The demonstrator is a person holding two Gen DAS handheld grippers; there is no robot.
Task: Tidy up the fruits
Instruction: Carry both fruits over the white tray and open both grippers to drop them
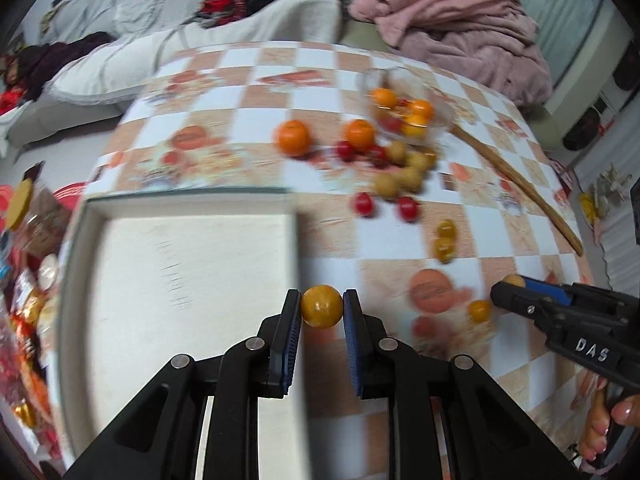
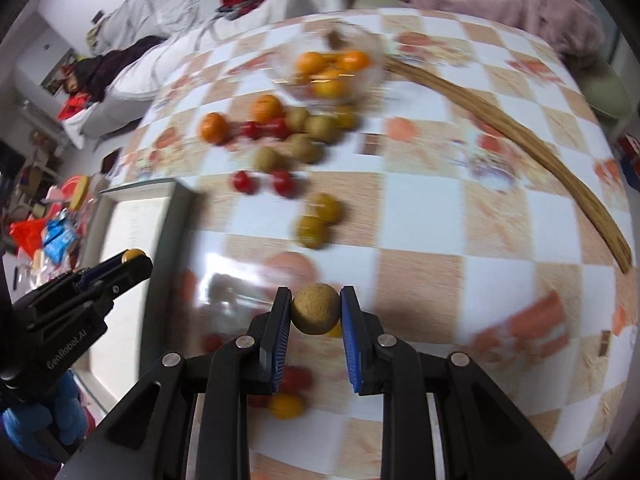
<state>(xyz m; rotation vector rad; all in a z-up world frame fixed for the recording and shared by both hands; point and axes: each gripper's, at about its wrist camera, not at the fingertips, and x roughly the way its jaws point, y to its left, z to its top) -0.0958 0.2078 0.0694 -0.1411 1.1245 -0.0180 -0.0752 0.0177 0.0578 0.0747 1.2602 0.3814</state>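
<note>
Pinched between blue pads, a yellow tomato (image 1: 322, 306) is sitting in the left gripper (image 1: 322, 307), hanging just beside the edge of the white tray (image 1: 192, 240), likely so it can be dropped inside. Likewise, the right gripper (image 2: 315, 310) is clamping a rough brown longan (image 2: 315, 309) above the checkered table (image 2: 480, 240). Loose oranges (image 1: 294, 137), red tomatoes (image 1: 408, 208) and more longans (image 1: 404, 172) are lying scattered near the glass bowl (image 1: 434, 126) of oranges farther off, apparently waiting to be sorted. Both views are blurring with motion.
</note>
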